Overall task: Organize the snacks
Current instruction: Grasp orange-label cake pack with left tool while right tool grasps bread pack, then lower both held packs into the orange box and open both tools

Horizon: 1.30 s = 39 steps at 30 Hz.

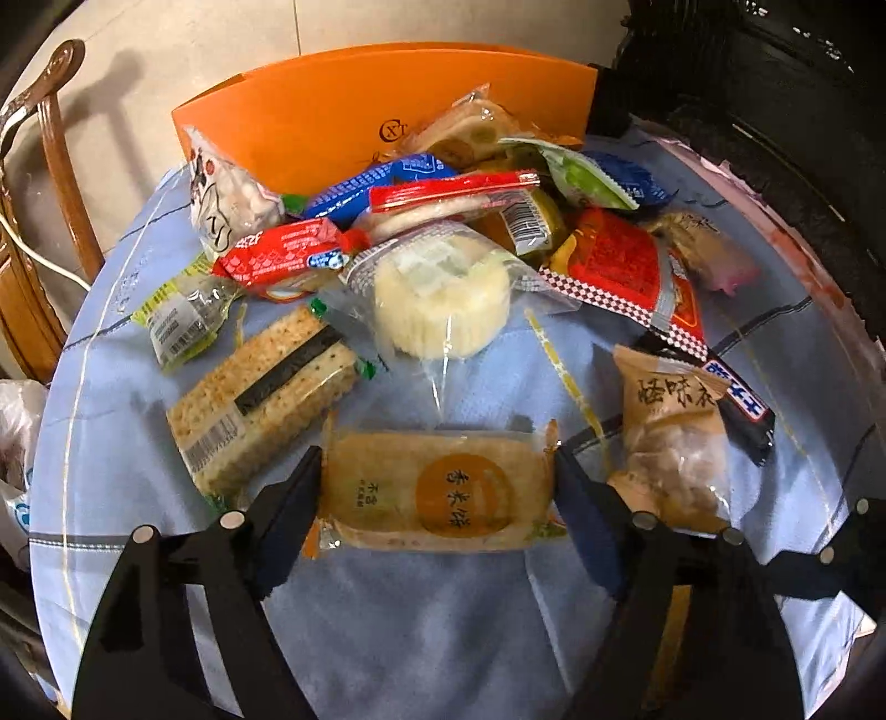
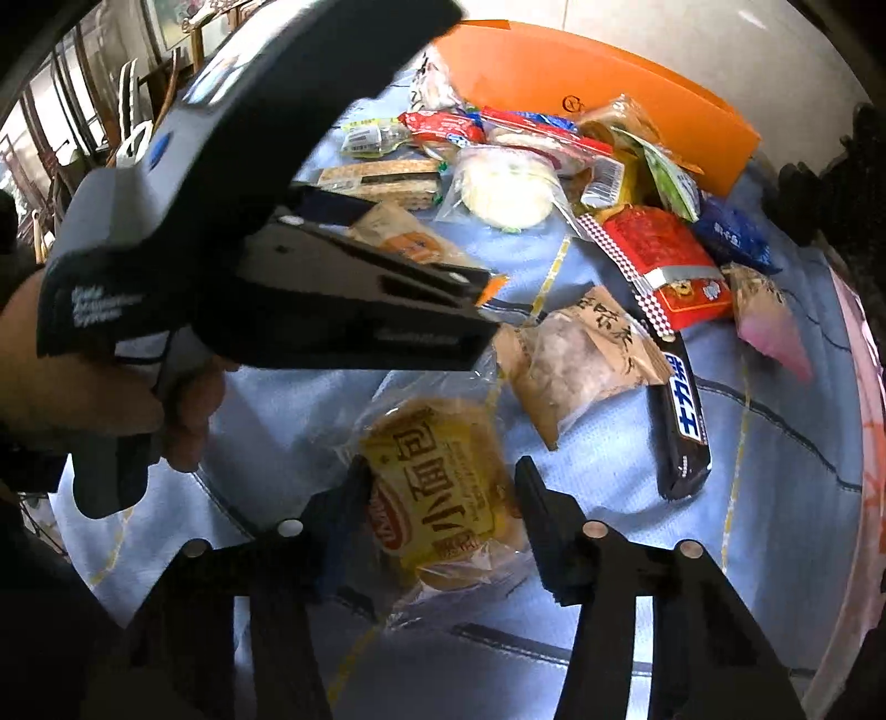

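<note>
Tan rice-cracker packet [image 1: 437,490] lies between the spread left hand-held gripper [image 1: 437,498] fingers.

This looks like a home dining room. A round desk [image 1: 166,554] wears a pale blue cloth under clear plastic, with a heap of wrapped snacks [image 1: 443,243] beside an orange box [image 1: 332,111]. Left of the desk stands a carved, varnished wooden chair [image 1: 33,221]. Behind the desk the floor is pale tile [image 1: 183,39]. Further left of the desk, the right wrist view shows more wooden furniture [image 2: 66,155].
</note>
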Each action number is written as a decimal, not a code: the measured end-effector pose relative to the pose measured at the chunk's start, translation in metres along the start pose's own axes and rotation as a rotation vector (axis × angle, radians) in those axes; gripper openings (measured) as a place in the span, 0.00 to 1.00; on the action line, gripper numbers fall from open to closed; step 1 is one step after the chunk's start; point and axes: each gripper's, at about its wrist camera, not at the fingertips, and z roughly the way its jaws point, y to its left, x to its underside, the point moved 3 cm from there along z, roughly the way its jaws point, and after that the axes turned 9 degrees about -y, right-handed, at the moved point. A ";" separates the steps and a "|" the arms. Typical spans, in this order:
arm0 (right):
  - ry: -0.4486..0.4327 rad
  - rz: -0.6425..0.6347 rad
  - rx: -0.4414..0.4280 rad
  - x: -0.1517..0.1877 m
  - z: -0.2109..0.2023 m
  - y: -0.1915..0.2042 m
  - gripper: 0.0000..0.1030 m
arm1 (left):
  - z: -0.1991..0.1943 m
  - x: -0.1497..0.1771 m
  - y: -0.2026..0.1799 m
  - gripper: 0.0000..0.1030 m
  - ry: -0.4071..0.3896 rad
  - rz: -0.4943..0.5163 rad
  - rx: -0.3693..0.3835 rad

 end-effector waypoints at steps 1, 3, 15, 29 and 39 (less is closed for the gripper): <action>-0.001 0.005 -0.003 0.001 -0.001 0.000 0.50 | -0.002 0.000 0.001 0.75 -0.001 0.001 0.003; -0.001 0.021 -0.010 0.001 -0.004 -0.003 0.49 | -0.007 0.004 0.002 0.75 0.000 -0.004 0.013; -0.145 0.120 -0.032 -0.023 -0.053 -0.025 0.49 | -0.056 -0.018 0.028 0.75 -0.102 -0.100 0.028; -0.396 0.108 0.060 -0.175 -0.127 -0.109 0.49 | -0.111 -0.195 0.082 0.75 -0.352 -0.213 -0.026; -0.498 0.102 0.128 -0.321 -0.136 -0.178 0.49 | -0.100 -0.314 0.097 0.75 -0.453 -0.137 -0.146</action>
